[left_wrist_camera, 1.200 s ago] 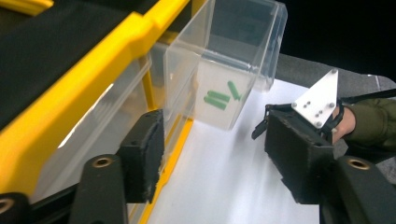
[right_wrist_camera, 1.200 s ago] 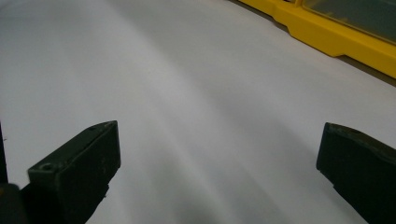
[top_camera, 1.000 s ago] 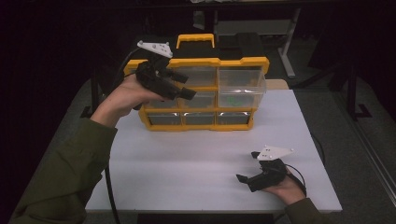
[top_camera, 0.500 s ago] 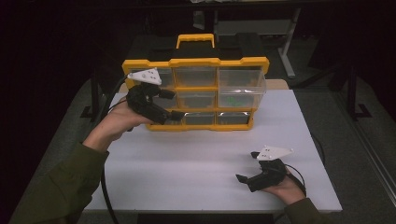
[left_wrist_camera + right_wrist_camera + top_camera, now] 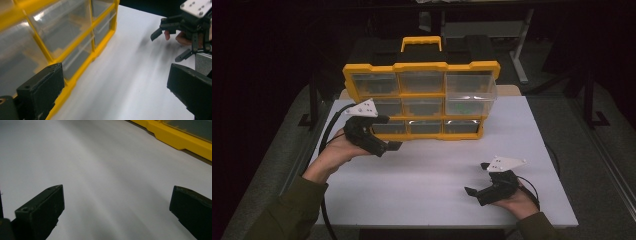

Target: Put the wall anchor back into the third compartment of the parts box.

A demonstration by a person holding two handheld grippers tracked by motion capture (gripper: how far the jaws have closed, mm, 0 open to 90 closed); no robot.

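Right gripper [image 5: 476, 181], 5 o'clock, near edge of the white table [image 5: 437, 175]: jaws spread, empty. Left gripper [image 5: 388, 133], 9 o'clock: jaws spread, empty, just beside the bottom-left drawer. Yellow drawer organizer [image 5: 419, 67], 12 o'clock, upright. Advised: square the jaws to a drawer front before closing.

Contents of the organizer's [image 5: 421, 95] clear drawers are too dim to identify; its lower-left drawer hides behind the left gripper [image 5: 387, 132].
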